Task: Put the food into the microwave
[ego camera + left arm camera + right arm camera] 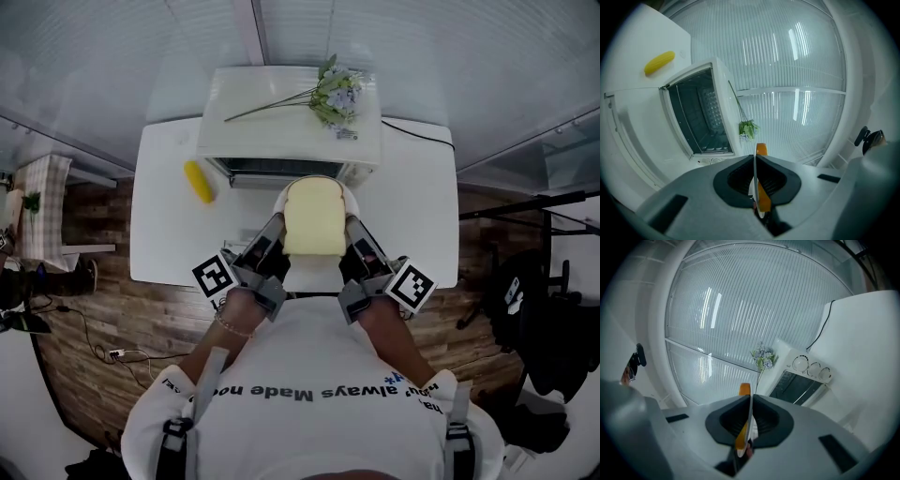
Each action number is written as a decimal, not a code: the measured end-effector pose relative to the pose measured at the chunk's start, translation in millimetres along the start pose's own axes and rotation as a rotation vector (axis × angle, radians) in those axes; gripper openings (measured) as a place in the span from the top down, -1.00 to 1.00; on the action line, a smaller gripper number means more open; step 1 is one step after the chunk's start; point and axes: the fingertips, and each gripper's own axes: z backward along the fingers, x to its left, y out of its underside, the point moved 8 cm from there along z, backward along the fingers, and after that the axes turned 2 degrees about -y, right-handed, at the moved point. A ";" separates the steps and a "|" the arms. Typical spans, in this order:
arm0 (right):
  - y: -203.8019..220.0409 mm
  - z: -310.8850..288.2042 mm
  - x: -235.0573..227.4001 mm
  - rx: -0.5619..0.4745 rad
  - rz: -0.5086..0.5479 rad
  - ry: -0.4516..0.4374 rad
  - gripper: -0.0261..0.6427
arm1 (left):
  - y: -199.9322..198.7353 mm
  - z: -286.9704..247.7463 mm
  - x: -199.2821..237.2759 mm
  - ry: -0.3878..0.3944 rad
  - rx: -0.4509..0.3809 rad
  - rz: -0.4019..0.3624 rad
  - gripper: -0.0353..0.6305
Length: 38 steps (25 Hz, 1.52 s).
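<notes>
A slice of bread (pixel 314 220) lies on a white plate (pixel 280 196), held level between both grippers just in front of the white microwave (pixel 291 117). My left gripper (pixel 274 232) is shut on the plate's left rim and my right gripper (pixel 355 232) on its right rim. In the left gripper view the jaws of that gripper (pixel 755 159) pinch the thin plate edge (pixel 754 176), with the bread's orange crust (pixel 761 150) beside it. The microwave's dark cavity (pixel 698 117) stands open ahead. The right gripper (pixel 749 401) clamps the plate rim (pixel 749 420) the same way.
A yellow corn cob (pixel 198 181) lies on the white table (pixel 164 234) left of the microwave. A flower sprig (pixel 333 94) rests on the microwave's top. Its knobs (pixel 812 367) are on the right side. A frosted ribbed wall stands behind; wooden floor surrounds the table.
</notes>
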 end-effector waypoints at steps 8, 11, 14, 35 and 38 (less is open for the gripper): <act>-12.8 -10.5 -4.4 0.015 -0.003 0.004 0.85 | -3.7 -12.9 2.5 -0.010 -0.011 0.017 0.84; -11.9 -17.2 -3.8 0.008 -0.009 0.008 0.85 | -12.4 -15.3 3.1 -0.012 -0.001 0.011 0.84; -7.6 -23.4 0.1 -0.002 -0.010 0.008 0.85 | -21.6 -13.3 2.1 -0.010 0.009 0.008 0.84; 17.4 -46.4 -9.3 -0.026 -0.010 0.061 0.85 | -51.1 -5.3 29.1 -0.026 0.073 0.036 0.84; 22.0 -48.6 -16.3 -0.015 -0.015 0.076 0.85 | -52.3 -2.6 39.2 -0.040 0.083 0.045 0.84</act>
